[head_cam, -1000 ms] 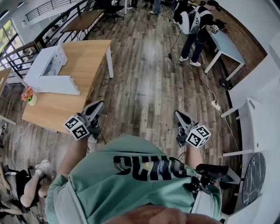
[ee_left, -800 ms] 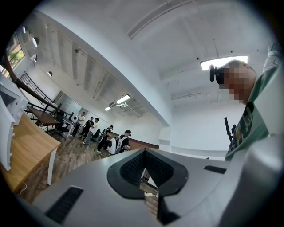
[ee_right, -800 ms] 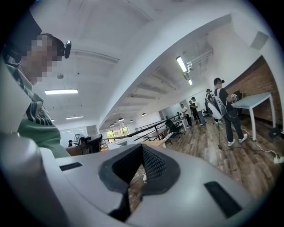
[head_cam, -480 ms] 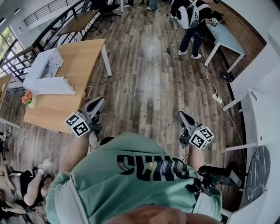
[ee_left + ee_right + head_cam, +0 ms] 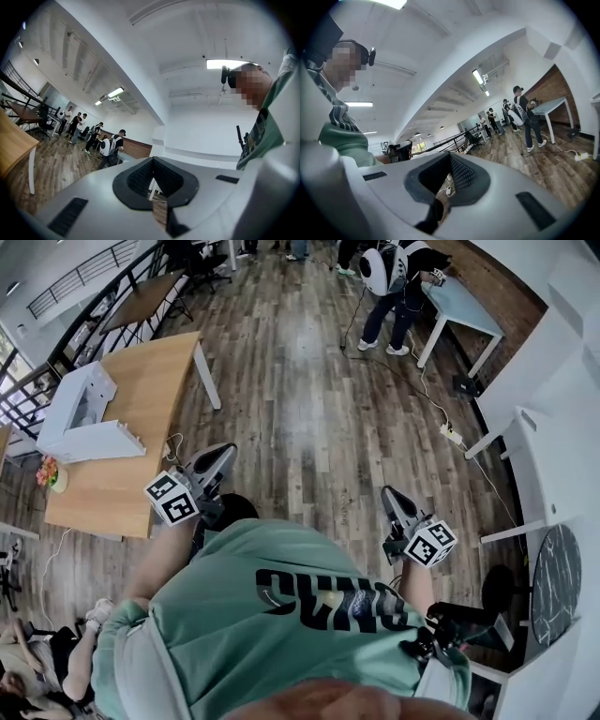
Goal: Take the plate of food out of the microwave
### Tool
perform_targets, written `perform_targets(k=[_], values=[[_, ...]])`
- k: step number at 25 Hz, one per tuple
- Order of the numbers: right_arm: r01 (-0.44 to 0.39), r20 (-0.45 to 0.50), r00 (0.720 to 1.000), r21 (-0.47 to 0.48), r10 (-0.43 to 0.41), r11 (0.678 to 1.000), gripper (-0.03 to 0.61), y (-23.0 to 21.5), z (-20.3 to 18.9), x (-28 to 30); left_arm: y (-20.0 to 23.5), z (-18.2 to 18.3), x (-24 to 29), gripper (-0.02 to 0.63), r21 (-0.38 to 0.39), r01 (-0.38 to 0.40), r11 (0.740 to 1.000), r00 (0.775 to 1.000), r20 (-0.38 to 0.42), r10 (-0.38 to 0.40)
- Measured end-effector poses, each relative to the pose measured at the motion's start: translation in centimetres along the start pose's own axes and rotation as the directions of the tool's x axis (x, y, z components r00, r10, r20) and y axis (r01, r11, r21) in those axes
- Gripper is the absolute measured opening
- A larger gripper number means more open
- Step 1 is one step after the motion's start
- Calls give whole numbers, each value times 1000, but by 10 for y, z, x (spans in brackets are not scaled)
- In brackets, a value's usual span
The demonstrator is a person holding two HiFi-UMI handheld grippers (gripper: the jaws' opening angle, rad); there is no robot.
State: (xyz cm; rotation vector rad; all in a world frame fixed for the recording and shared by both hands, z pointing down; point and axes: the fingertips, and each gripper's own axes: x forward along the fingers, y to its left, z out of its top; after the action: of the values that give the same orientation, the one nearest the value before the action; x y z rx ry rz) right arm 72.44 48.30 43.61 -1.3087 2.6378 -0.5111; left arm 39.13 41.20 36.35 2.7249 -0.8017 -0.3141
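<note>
A white microwave [image 5: 78, 409] stands on a wooden table [image 5: 141, 381] at the left of the head view, its white door apparently swung down open. Its inside is hidden, and no plate of food shows. My left gripper [image 5: 221, 456] hangs over the wooden floor to the right of that table, well apart from the microwave. In its own view the left gripper [image 5: 152, 160] is shut with nothing between the pads. My right gripper [image 5: 388, 495] is held out over bare floor; up close, this gripper [image 5: 450, 155] is also shut and empty.
A flower pot [image 5: 49, 473] sits on the table's near end. Several people [image 5: 389, 277] stand at the back by a pale blue table [image 5: 469, 306]. A cable with a power strip [image 5: 450, 435] lies on the floor near white furniture [image 5: 553, 465]. A person [image 5: 37, 671] sits lower left.
The room has slid in the head view as the person moves across the floor; the microwave table now lies lower and further left. Both grippers stay shut and empty in front of the body.
</note>
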Motion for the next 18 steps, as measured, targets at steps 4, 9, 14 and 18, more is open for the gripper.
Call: perform_targets(k=[4, 9, 14, 18], values=[[49, 11, 999, 25, -50, 998, 6, -8, -10, -14, -10, -4, 17, 3, 7, 62, 998, 998, -18, -61], [50, -8, 999, 5, -50, 999, 6, -10, -8, 1, 4, -4, 18, 2, -11, 61, 998, 998, -9, -61], [45, -25, 999, -19, -46, 999, 6, -13, 2, 32, 34, -5, 10, 3, -27, 32, 999, 999, 10, -31], [32, -47, 998, -50, -35, 998, 6, -18, 6, 69, 69, -3, 16, 2, -57, 32, 998, 999, 28, -31]])
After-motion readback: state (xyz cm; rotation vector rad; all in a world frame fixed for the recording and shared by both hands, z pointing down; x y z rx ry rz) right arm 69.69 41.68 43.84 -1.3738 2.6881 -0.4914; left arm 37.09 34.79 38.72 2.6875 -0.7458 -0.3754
